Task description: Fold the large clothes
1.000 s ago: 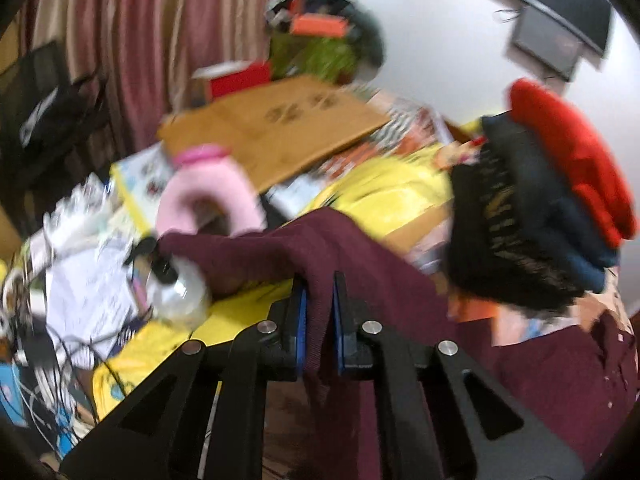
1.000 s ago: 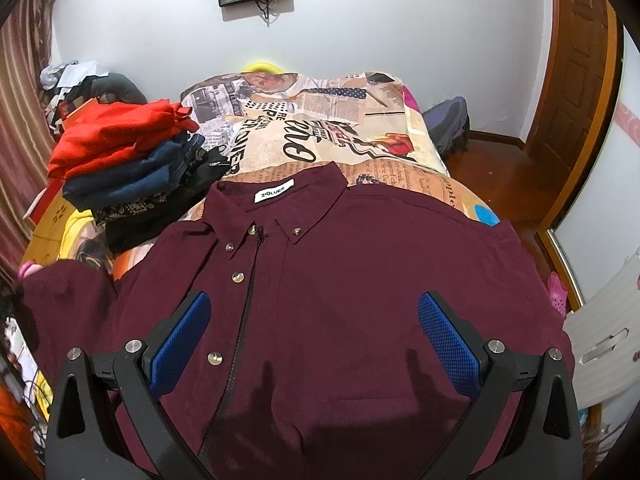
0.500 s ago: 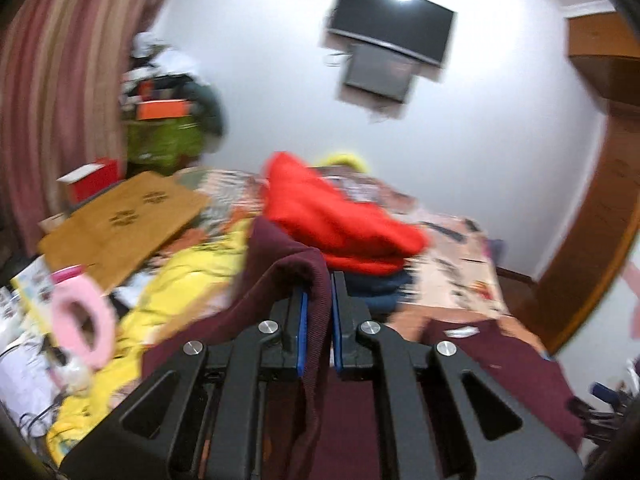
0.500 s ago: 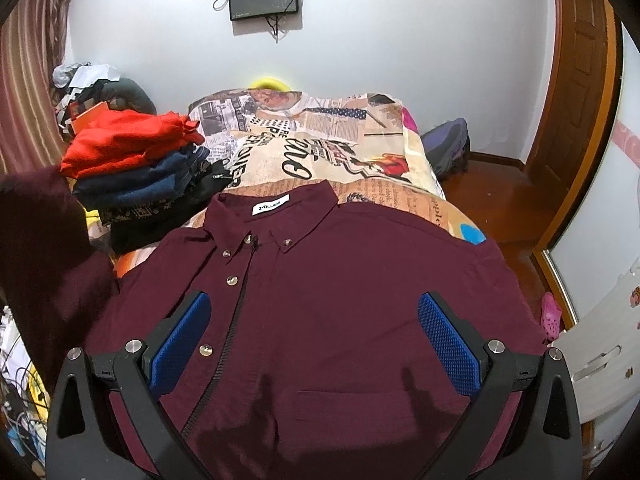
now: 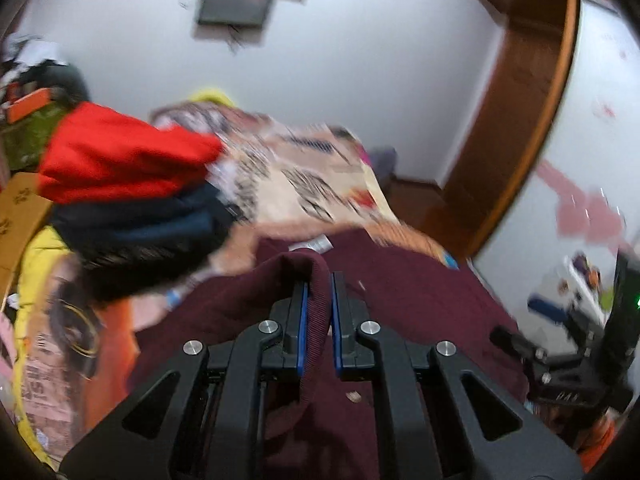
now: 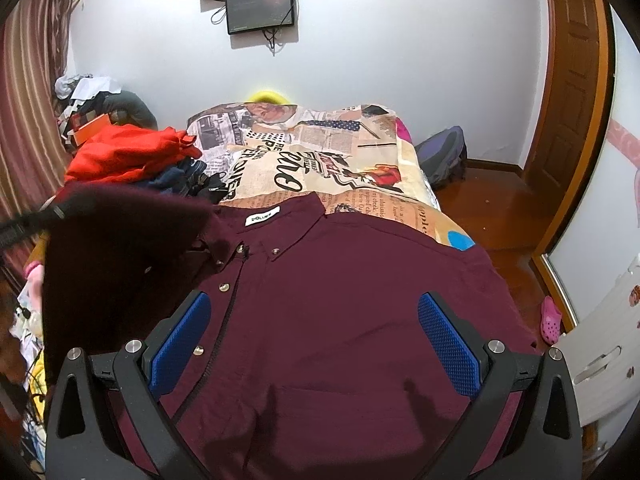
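Observation:
A maroon button-up shirt (image 6: 340, 292) lies face up on the bed, collar toward the far wall. My left gripper (image 5: 318, 308) is shut on the shirt's left sleeve (image 5: 256, 292) and holds it lifted over the shirt body; the raised sleeve (image 6: 116, 248) shows at the left of the right wrist view. My right gripper (image 6: 314, 334) is open and empty, hovering above the shirt's lower front. The right gripper also shows in the left wrist view (image 5: 560, 344) at the right edge.
A stack of folded clothes with a red top (image 6: 128, 152) sits on the bed's left side. The newspaper-print bedspread (image 6: 320, 160) runs to the far wall. A wooden door (image 6: 572, 92) and floor lie right. Clutter (image 6: 28, 320) lies left of the bed.
My left gripper has swung the sleeve up from the left side and across over the shirt body. The right gripper has stayed open above the shirt, drawing back slightly.

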The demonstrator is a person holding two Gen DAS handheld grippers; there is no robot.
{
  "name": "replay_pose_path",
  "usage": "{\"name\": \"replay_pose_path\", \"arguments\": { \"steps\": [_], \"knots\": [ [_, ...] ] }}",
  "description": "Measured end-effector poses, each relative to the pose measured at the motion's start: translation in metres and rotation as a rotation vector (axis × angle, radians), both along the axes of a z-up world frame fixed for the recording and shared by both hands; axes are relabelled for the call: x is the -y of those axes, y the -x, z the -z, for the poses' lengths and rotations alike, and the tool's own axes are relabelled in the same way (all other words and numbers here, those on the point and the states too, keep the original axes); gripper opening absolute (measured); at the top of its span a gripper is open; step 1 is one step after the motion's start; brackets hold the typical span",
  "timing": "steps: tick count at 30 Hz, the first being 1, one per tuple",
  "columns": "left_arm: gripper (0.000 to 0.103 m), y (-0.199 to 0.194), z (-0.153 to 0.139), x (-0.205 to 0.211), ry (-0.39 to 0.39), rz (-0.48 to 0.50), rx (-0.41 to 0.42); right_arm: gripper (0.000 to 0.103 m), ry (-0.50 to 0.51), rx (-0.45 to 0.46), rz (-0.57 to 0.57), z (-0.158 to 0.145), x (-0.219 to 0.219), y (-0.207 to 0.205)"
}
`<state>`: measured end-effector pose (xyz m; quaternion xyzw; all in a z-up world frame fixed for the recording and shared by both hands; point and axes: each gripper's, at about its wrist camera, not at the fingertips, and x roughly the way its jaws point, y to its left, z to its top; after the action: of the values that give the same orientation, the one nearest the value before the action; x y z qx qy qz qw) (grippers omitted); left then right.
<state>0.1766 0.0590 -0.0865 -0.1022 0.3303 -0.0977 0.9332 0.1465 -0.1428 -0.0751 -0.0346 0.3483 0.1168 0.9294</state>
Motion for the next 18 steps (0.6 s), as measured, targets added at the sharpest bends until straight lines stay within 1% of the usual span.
{"name": "replay_pose_path", "arguments": {
  "steps": [2, 5, 8, 10, 13, 14, 15, 16, 17, 18],
  "knots": [
    [0.009, -0.002, 0.011, 0.019, -0.022, 0.048, -0.034, 0.103, 0.004, -0.002, 0.002, 0.001, 0.002, 0.001],
    [0.009, -0.001, 0.033, 0.045, -0.046, 0.130, -0.115, 0.103, 0.009, -0.007, 0.001, 0.002, 0.003, 0.002],
    [0.009, -0.004, 0.054, 0.056, -0.052, 0.188, -0.183, 0.103, 0.013, -0.008, -0.003, 0.003, 0.005, 0.003],
    [0.010, -0.003, 0.067, 0.064, -0.077, 0.225, -0.236, 0.103, 0.018, -0.010, -0.008, 0.003, 0.003, 0.003],
    [0.016, -0.001, 0.084, 0.074, -0.120, 0.256, -0.300, 0.103, 0.026, -0.010, -0.015, 0.004, 0.002, 0.005],
    [0.021, 0.002, 0.086, 0.076, -0.138, 0.257, -0.307, 0.103, 0.030, -0.011, -0.017, 0.004, 0.002, 0.005],
    [0.031, 0.004, 0.085, 0.076, -0.149, 0.258, -0.305, 0.103, 0.036, -0.012, -0.020, 0.004, 0.001, 0.005],
    [0.036, 0.004, 0.083, 0.074, -0.153, 0.259, -0.301, 0.103, 0.039, -0.011, -0.023, 0.004, 0.001, 0.005],
    [0.047, 0.009, 0.078, 0.072, -0.154, 0.256, -0.286, 0.103, 0.042, -0.009, -0.024, 0.004, 0.000, 0.005],
    [0.052, 0.012, 0.075, 0.071, -0.151, 0.254, -0.271, 0.103, 0.046, -0.008, -0.028, 0.003, -0.001, 0.005]
  ]
}}
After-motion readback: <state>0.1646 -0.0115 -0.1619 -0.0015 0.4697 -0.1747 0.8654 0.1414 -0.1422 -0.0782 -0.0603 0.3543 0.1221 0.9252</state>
